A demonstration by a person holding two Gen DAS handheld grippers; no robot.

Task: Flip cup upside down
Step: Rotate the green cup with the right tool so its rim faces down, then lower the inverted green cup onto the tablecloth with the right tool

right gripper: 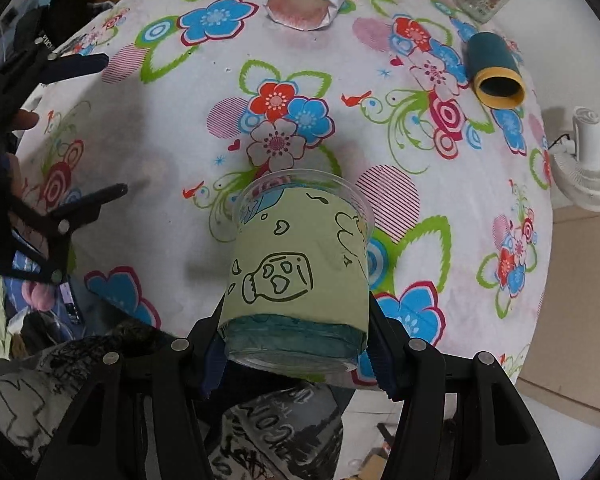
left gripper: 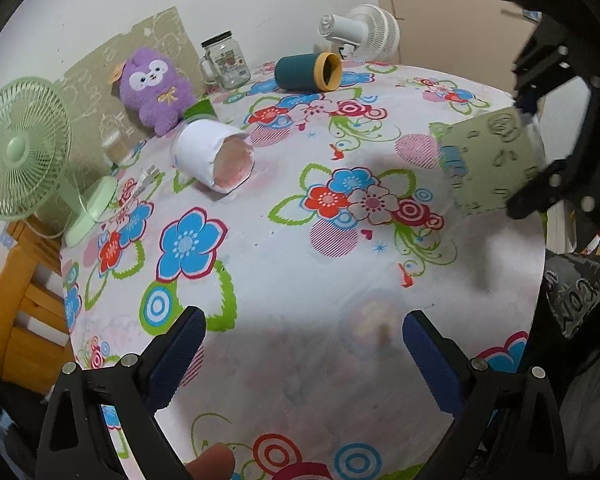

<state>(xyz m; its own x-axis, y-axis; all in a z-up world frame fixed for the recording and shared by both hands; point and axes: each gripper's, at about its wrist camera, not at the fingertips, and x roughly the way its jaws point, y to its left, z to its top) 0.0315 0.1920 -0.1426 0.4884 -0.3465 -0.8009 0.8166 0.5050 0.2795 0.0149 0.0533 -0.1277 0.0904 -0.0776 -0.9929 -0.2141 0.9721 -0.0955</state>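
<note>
The cup (right gripper: 300, 268) sits in the lower middle of the right wrist view, clamped near its base between the two fingers of the right gripper (right gripper: 300, 354). Its long axis runs away from the camera, up the frame, with the open rim farthest away and tipped down toward the tablecloth (right gripper: 180, 152), and the base nearest the camera. It is held above the cloth, not resting on it. The cup is clear plastic with a pale green sleeve bearing black outline drawings of a bottle and small hearts, and a bluish band by the base.

In the left wrist view the same cup (left gripper: 488, 160) shows at the right edge, held by the right gripper (left gripper: 536, 152). The left gripper (left gripper: 304, 332), at the bottom of that view, has its fingers spread apart with nothing between them.

A white cup (left gripper: 214, 156) and a dark teal cup (left gripper: 308, 72) lie on their sides toward the top of the left view.
</note>
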